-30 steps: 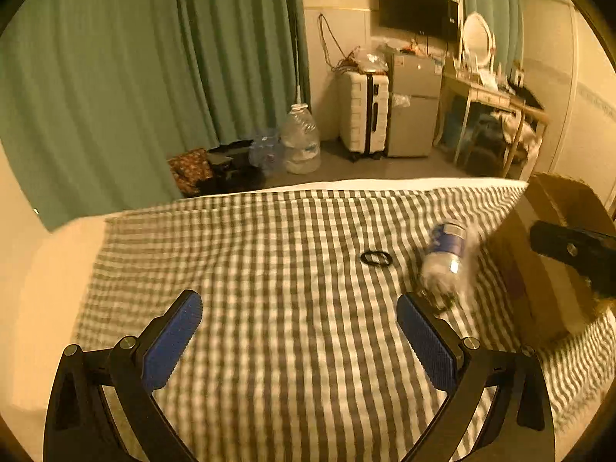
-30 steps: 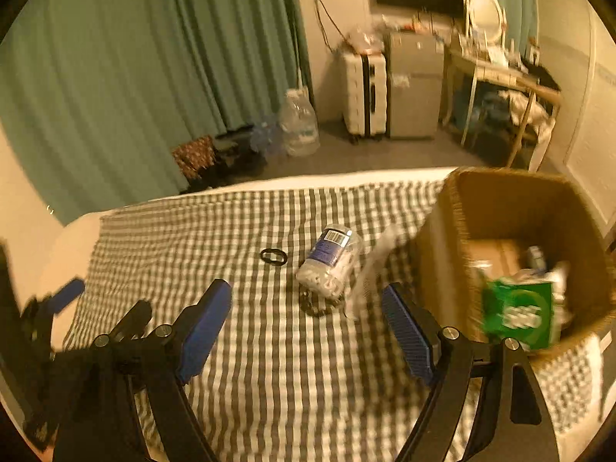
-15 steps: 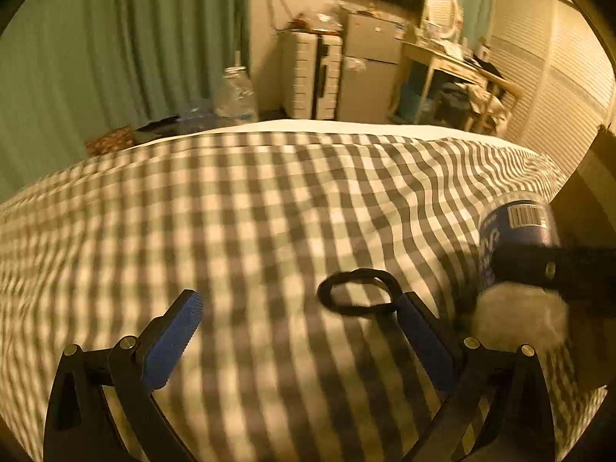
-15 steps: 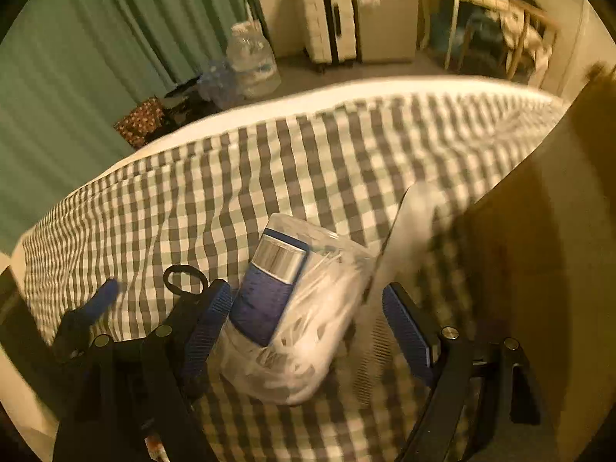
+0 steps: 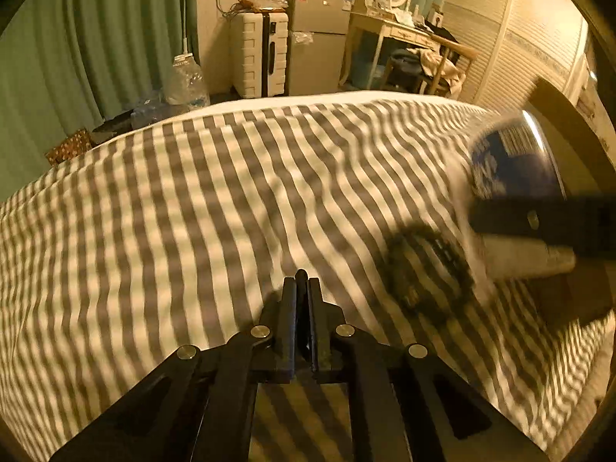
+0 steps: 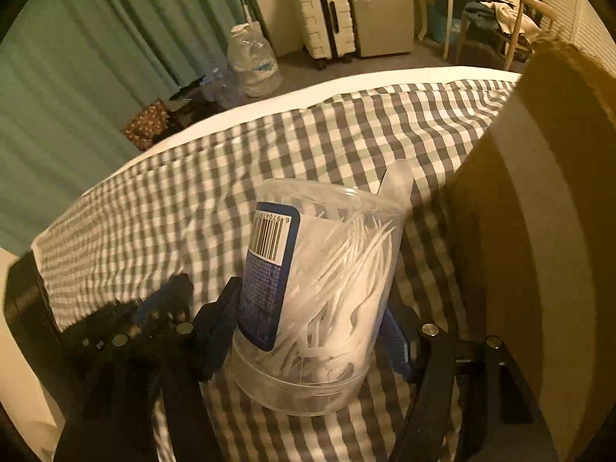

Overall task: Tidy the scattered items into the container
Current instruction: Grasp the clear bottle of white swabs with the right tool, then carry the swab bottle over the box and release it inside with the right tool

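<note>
A clear jar of white picks (image 6: 327, 288) with a blue barcode label stands between the fingers of my right gripper (image 6: 312, 304). The jaws are closing and both pads touch its sides. The cardboard box (image 6: 539, 231) rises just right of it. Over the checked cloth (image 5: 192, 211) my left gripper (image 5: 302, 279) is shut, and I make out nothing between its fingers. A dark blurred ring (image 5: 427, 269) lies on the cloth right of those tips, beside the jar (image 5: 512, 161) and a right finger (image 5: 539, 223). In the right wrist view the left gripper (image 6: 169, 296) is a dark blur.
A pale translucent strip (image 6: 396, 177) lies on the cloth behind the jar, near the box wall. Beyond the bed's white far edge (image 6: 269, 111) are a water jug (image 6: 252, 61), a white suitcase (image 6: 327, 11), a small fridge (image 5: 319, 38) and a desk with a chair (image 5: 415, 50).
Both grippers have come down close to the cloth. The left jaws went from wide open to shut. The right jaws closed in on the jar, which now stands more upright.
</note>
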{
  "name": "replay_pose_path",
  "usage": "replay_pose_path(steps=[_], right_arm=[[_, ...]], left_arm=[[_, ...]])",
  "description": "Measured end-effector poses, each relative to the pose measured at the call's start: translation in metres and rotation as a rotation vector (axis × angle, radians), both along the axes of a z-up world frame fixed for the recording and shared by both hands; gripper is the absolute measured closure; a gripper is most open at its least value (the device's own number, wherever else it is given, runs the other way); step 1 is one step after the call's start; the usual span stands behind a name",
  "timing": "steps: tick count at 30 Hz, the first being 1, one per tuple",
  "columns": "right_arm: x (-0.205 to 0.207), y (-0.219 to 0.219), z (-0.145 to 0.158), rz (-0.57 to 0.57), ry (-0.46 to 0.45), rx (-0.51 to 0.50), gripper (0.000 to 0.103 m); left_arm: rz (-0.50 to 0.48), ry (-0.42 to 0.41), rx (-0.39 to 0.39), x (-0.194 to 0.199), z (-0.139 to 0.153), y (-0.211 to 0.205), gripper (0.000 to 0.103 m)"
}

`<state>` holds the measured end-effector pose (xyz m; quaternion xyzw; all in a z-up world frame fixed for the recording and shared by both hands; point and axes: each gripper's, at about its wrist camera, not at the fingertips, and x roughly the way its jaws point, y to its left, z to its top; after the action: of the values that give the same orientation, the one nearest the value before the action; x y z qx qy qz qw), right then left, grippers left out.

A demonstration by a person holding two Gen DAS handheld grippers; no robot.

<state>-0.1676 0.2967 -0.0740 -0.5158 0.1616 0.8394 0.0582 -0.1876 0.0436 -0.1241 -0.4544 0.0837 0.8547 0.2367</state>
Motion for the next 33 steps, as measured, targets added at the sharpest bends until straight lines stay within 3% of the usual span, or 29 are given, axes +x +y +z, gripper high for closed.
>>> replay_pose_path(steps=[4,10,16,22,27,30,33], right_arm=[[0.018,-0.016,0.014,0.051,0.021,0.014,0.037],[0.053,-0.036,0.056,0.113,0.071,0.003,0.037],[0.105,-0.025,0.138,0.125,0.155,0.007,0.037],[0.15,0.024,0.226,0.106,0.224,0.087,0.037],[0.177,0.077,0.254,0.043,0.233,0.175,0.037],[0.182,0.109,0.256,-0.012,0.22,0.184,0.037],[0.173,0.135,0.236,-0.055,0.187,0.184,0.037]], left_arm=[[0.008,-0.016,-0.007,0.019,0.014,-0.011,0.098],[0.055,0.033,0.01,0.046,0.088,-0.026,0.098],[0.058,0.152,0.005,0.09,0.193,-0.003,0.098],[0.041,0.221,0.107,0.13,0.276,0.051,0.098],[-0.036,0.226,0.13,0.151,0.288,0.122,0.098],[-0.078,0.184,0.148,0.152,0.274,0.167,0.098],[-0.125,0.144,0.147,0.15,0.246,0.21,0.098]])
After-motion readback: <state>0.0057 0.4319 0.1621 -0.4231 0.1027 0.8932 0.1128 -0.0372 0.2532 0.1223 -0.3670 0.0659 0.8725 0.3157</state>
